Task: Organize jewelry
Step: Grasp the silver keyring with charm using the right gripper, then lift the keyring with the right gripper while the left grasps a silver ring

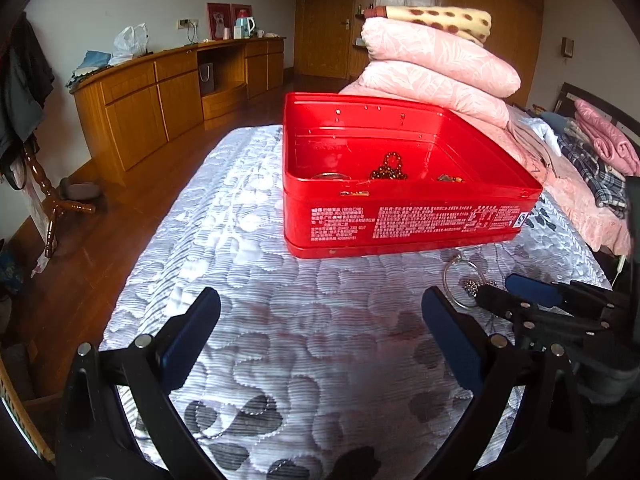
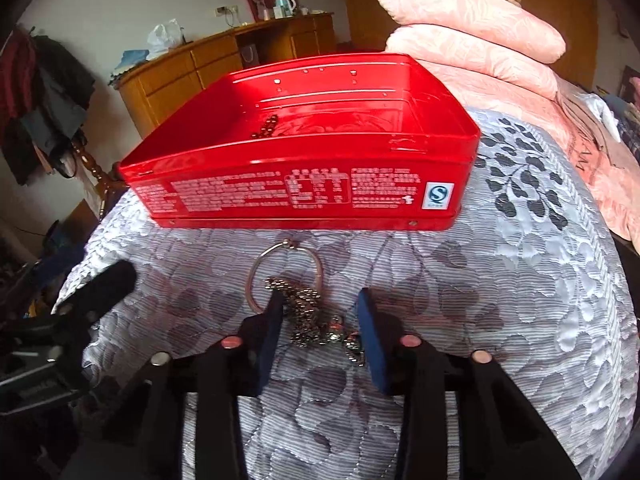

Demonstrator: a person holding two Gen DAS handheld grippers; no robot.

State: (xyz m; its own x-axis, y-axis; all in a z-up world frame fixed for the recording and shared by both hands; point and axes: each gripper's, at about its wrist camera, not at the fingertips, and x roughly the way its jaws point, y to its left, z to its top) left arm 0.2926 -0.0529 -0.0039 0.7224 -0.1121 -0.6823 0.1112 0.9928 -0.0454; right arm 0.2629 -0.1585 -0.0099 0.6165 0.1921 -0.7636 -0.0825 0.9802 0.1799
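Note:
An open red tin (image 1: pixel 400 220) (image 2: pixel 300 196) stands on the grey-and-white quilted bed. Inside it lie a brown bead bracelet (image 1: pixel 390 166), a bangle (image 1: pixel 332 176) and a small gold piece (image 1: pixel 450 179). Just in front of the tin, a silver ring bangle (image 2: pixel 286 245) (image 1: pixel 444 280) rests on the quilt with a silver bead chain (image 2: pixel 308 300) (image 1: pixel 474 286) heaped against it. My right gripper (image 2: pixel 322 312) (image 1: pixel 498 286) straddles the chain, pads narrowly apart, and the chain still lies on the bed. My left gripper (image 1: pixel 320 320) hovers wide open over bare quilt, left of the jewelry.
Folded pink quilts (image 1: pixel 432 60) with a spotted blanket on top are stacked behind the tin. Clothes (image 1: pixel 592 160) lie at the far right. The bed's edge drops to a wooden floor (image 1: pixel 120 208) on the left, with a long wooden cabinet (image 1: pixel 160 92) along the wall.

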